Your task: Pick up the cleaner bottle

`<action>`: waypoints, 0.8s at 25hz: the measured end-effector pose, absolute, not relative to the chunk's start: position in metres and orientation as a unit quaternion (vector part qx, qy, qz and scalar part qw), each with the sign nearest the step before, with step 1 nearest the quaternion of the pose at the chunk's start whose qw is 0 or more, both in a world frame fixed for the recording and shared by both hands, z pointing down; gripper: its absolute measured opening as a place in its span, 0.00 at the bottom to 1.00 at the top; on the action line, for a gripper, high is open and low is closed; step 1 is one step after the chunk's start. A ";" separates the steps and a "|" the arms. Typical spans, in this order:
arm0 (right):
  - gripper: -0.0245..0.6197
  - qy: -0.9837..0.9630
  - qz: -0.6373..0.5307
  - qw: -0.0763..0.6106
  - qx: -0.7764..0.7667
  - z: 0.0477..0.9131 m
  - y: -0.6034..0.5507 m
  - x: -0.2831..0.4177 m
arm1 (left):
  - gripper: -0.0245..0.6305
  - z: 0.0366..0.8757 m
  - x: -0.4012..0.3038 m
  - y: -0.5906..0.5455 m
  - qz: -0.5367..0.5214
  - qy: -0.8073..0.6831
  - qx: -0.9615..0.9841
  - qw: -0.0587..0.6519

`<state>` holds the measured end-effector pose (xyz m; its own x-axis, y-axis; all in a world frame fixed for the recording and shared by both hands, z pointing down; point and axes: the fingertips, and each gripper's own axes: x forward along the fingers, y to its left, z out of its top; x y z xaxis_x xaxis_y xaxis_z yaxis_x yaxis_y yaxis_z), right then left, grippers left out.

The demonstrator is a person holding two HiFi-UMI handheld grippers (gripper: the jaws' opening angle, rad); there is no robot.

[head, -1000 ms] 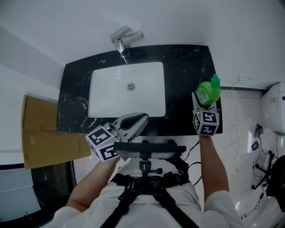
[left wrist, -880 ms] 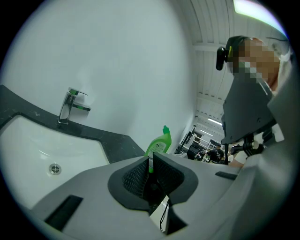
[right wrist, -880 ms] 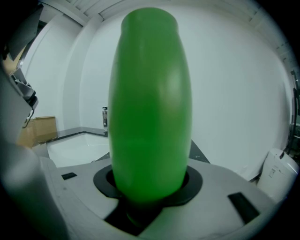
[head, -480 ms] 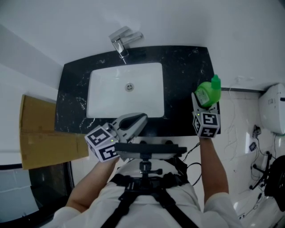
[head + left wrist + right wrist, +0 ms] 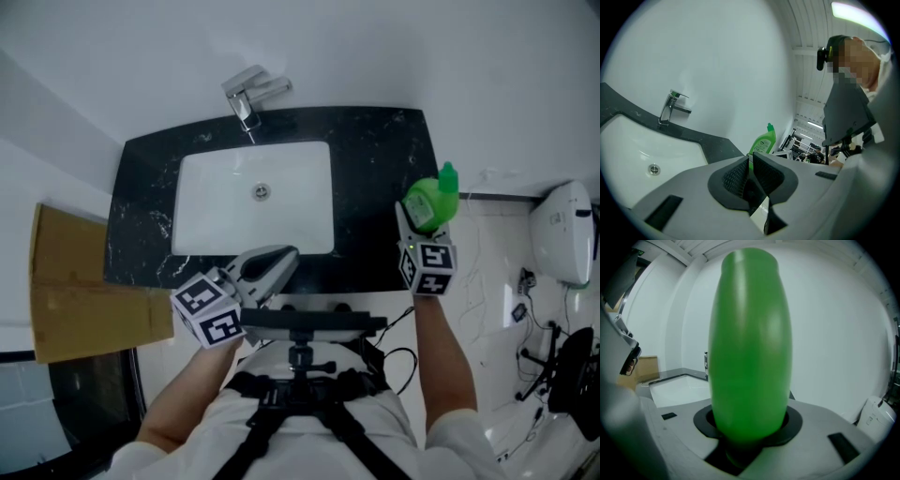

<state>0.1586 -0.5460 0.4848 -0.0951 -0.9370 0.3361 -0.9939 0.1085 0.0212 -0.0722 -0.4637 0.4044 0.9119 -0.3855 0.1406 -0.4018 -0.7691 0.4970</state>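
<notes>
The green cleaner bottle (image 5: 431, 201) stands upright between the jaws of my right gripper (image 5: 419, 217), over the right end of the black counter (image 5: 380, 159). It fills the right gripper view as a tall green body (image 5: 750, 343) with the jaws closed on its lower part. In the left gripper view the same bottle (image 5: 764, 140) shows far off, beyond the jaws. My left gripper (image 5: 274, 264) hangs at the counter's front edge, below the sink, its jaws together and holding nothing.
A white sink (image 5: 253, 199) is set in the black counter, with a chrome tap (image 5: 246, 94) behind it. Brown cardboard (image 5: 75, 291) lies to the left. A white fixture (image 5: 561, 234) and cables are at the right. White wall runs behind.
The whole scene has slid slightly left and down in the head view. The right gripper still holds the bottle; both grippers keep their places relative to the counter.
</notes>
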 end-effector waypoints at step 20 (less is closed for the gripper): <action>0.31 -0.747 0.075 0.132 0.648 0.428 -0.533 0.154 | 0.07 0.397 -0.082 -0.461 -0.009 -0.212 0.940 0.267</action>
<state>0.1538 -0.5332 0.4283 -0.1265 -0.9476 0.2933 -0.9870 0.1499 0.0586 -0.0821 -0.4611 0.3969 0.9097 -0.4038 0.0967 -0.3944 -0.7678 0.5049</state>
